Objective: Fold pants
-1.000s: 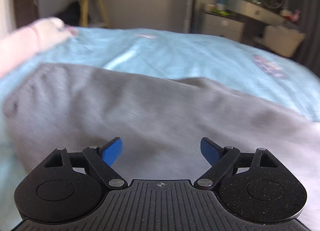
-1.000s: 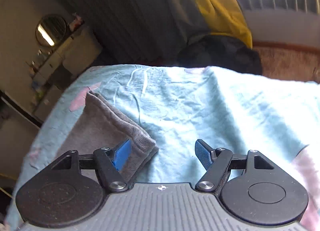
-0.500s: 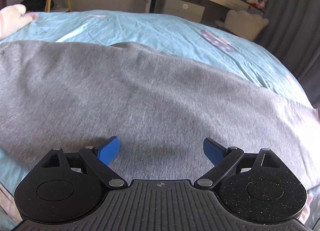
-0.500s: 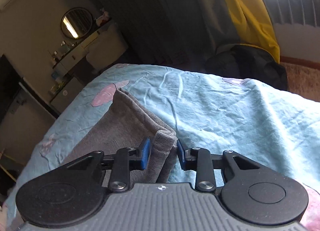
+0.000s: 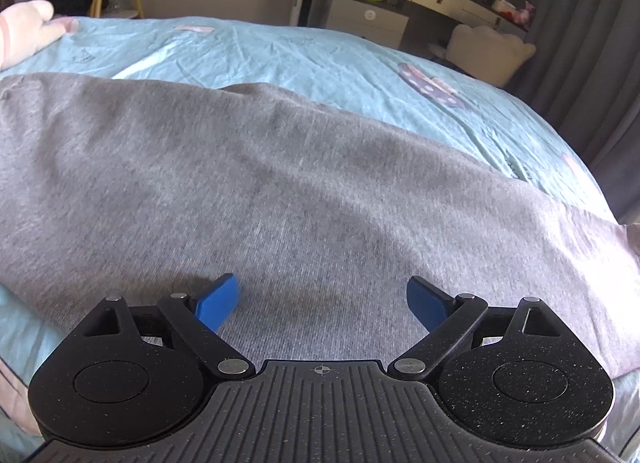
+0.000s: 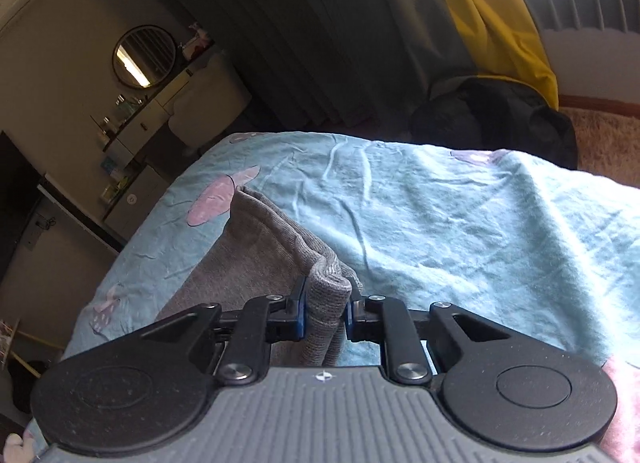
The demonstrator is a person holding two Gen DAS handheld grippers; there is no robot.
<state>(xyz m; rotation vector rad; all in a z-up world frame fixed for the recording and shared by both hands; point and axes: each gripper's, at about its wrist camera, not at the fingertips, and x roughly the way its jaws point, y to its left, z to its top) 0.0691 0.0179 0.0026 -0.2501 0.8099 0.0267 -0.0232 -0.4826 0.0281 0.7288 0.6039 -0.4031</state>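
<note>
Fold barely begun: grey pants (image 5: 280,191) lie spread along the bed's (image 5: 320,59) near edge, right gripper (image 6: 325,313) closing on the bunched leg cuff (image 6: 326,283), left gripper (image 5: 320,303) spread wide over mid-fabric, every fold left.

open blue bedsheet (image 6: 460,223) lies clear from 12 to 3 o'clock of the right gripper (image 6: 325,309); the bunched pants cuff (image 6: 326,295) fills its closing jaws, blocking passage there.

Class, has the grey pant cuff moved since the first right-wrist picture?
Yes. The cuff rose off the blue bedsheet and bunched between the closing right gripper fingers.
</note>
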